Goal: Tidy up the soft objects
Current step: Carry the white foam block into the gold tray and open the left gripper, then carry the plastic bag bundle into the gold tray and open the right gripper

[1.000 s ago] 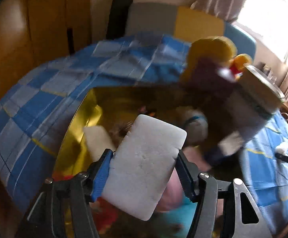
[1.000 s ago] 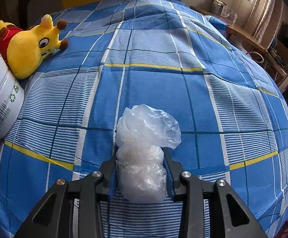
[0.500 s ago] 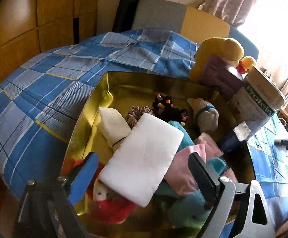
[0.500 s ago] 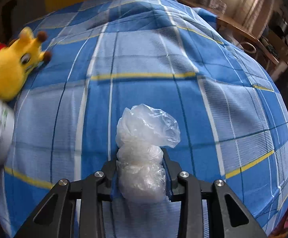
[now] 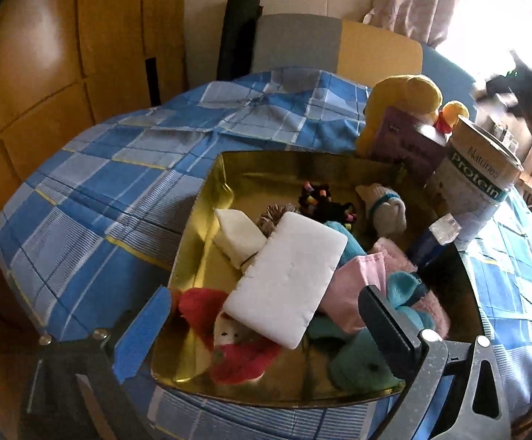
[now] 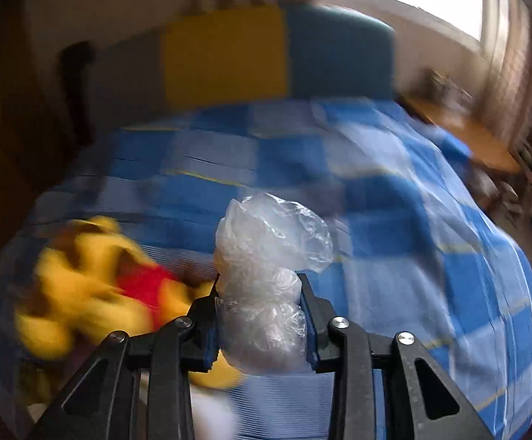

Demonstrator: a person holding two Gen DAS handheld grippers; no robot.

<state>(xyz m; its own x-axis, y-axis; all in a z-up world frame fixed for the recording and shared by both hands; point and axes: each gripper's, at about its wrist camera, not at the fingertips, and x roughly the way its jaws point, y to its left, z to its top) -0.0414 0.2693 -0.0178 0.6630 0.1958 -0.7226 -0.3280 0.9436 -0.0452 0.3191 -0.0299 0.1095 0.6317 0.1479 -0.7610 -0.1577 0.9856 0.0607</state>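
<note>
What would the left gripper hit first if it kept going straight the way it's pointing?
Most likely the white foam block. It lies on the pile in the gold tray, right between and ahead of the left gripper's open fingers. Depth is hard to judge in this fisheye view.

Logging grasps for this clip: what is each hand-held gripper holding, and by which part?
The right hand-held gripper clamps the crumpled plastic bag by its lower half. The left hand-held gripper is open and empty above the white foam block.

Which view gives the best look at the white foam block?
The left wrist view: the white foam block lies sharp and whole atop the soft toys in the gold tray, beyond the open left gripper. The right wrist view doesn't show it.
</note>
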